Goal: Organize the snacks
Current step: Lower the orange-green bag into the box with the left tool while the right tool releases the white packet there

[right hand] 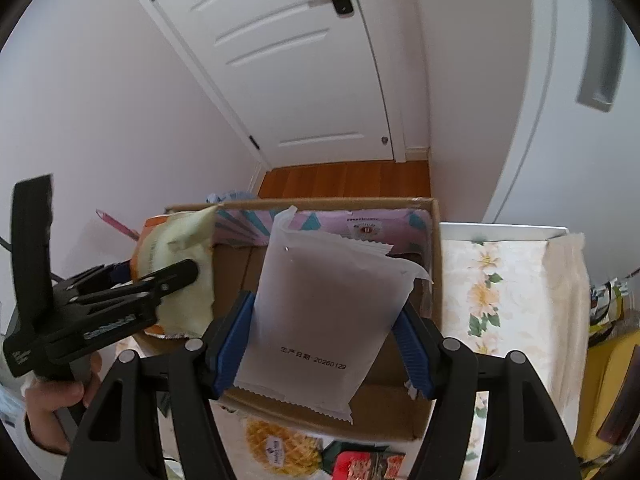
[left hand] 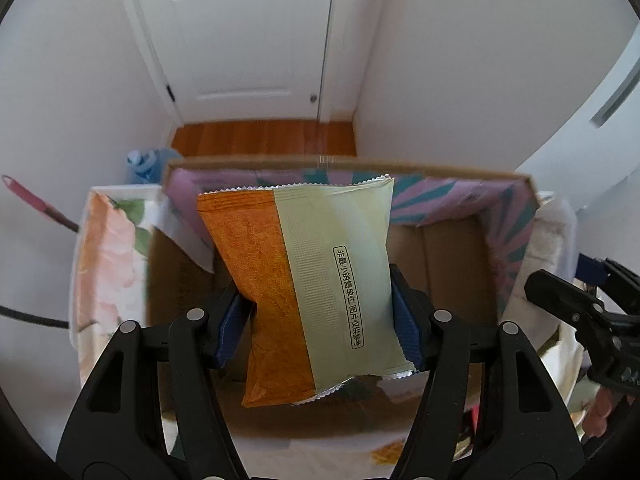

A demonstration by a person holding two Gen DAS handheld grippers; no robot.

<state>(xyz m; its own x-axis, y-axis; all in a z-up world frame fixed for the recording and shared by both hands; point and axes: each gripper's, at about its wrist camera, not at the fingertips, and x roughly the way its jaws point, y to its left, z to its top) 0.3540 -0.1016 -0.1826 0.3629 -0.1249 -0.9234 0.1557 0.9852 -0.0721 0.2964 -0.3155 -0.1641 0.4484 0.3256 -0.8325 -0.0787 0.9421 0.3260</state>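
Note:
My left gripper is shut on an orange and pale green snack packet, held upright above an open cardboard box with a pink and teal patterned inner wall. My right gripper is shut on a frosted white snack packet with a printed date, held above the same box. The left gripper and its packet show at the left of the right wrist view, over the box's left edge. The right gripper's black frame shows at the right edge of the left wrist view.
The box stands on a table with a floral cloth. More snack packets lie in front of the box, red and yellow ones among them. A white door, white walls and a wooden floor lie beyond. A blue bottle stands at left.

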